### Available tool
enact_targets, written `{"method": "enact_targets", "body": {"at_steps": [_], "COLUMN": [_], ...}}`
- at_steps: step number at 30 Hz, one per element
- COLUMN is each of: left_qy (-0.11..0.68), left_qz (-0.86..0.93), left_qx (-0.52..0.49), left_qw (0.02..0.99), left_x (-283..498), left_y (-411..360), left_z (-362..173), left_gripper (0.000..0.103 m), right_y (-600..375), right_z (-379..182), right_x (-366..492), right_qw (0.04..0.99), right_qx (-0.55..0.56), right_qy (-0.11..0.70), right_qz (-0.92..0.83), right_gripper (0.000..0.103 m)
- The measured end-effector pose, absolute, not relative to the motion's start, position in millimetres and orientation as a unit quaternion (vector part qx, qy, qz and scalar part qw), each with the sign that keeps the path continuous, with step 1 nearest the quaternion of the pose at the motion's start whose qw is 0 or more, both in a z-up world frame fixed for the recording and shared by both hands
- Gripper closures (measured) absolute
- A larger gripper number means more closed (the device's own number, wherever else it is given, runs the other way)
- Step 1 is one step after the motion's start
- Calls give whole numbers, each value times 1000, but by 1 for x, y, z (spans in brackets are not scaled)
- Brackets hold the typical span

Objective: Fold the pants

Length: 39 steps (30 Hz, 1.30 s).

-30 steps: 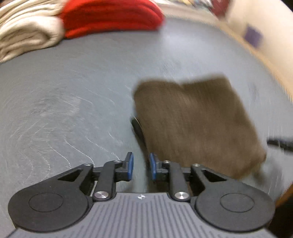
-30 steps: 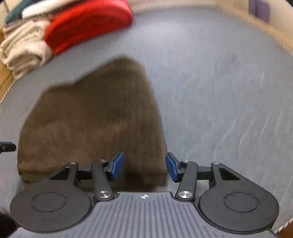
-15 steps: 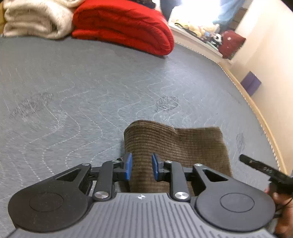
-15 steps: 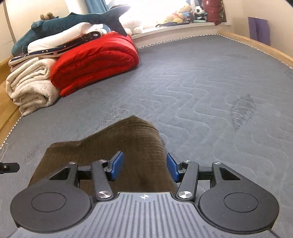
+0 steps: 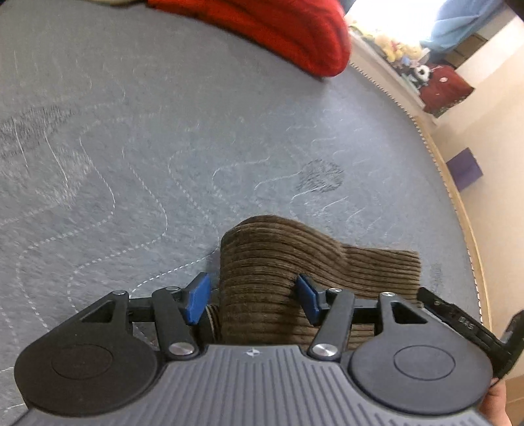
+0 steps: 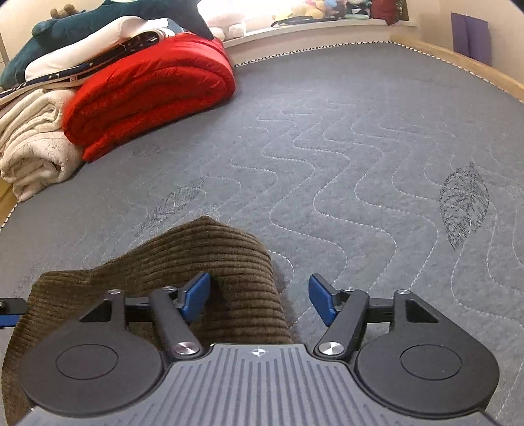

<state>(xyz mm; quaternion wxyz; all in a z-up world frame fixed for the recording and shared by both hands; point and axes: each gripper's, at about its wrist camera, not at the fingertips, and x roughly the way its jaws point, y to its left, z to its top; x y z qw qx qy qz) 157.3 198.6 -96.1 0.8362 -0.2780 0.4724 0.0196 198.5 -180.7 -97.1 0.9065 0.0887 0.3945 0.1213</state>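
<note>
The brown corduroy pants (image 5: 262, 262) lie folded into a thick bundle on the grey quilted mattress (image 5: 131, 164). In the left wrist view, my left gripper (image 5: 253, 298) straddles the raised left end of the fold. Its jaws are opening, and the blue pads stand just off the fabric. In the right wrist view, my right gripper (image 6: 258, 300) is over the right end of the pants (image 6: 203, 259). Its jaws are opening too: the left pad rests against the cloth and the right pad hangs over bare mattress (image 6: 360, 147). A part of the right gripper's body (image 5: 458, 322) shows at the pants' far side.
A folded red blanket (image 6: 150, 95), a cream blanket (image 6: 36, 147) and a dark plush shark (image 6: 98, 23) are piled at the mattress's far left. A wooden bed edge (image 5: 471, 249) runs along the right, with a purple box (image 5: 465, 168) beyond it. A hand (image 5: 496, 403) is at the corner.
Both grippers' jaws have spread wider over the pants. The left one was nearly shut on the fold half a second ago. Both views have sunk closer to the bundle, and the left view has rolled.
</note>
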Motion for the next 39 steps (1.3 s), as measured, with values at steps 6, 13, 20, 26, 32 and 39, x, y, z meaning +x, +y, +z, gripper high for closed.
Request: {"method": "enact_targets", "body": {"at_steps": [6,13,20,26,32,39], "left_qy": [451,430,393,463,481,526], "left_qz": [-6,-9,38,-96,-78,-123], "left_qx": [-233,-135,-62,-27,33,68], "left_qw": [862,893,917,881,873,839], "left_x": [166,157,133,113,95,69], "left_y": [188,181,167,147,131,130], "left_z": [-92,-75,-39,-58,-66,-86], "left_gripper": [79,75,57,79,81,81], "right_y": [-181,-159,-168,-177,-186,-184], "right_z": [-99,-98,-81,-52,-51,-69], "right_x": [203,201,186,147,106,74], "right_qw": [909,923,927,920,905,871], "right_qx": [101,29,43,68,85,60], "right_qy": [382,356,354,352,388,461], "right_qz": [131,145,118,160,149,156], "right_gripper": [35,92,73,66,66,62]}}
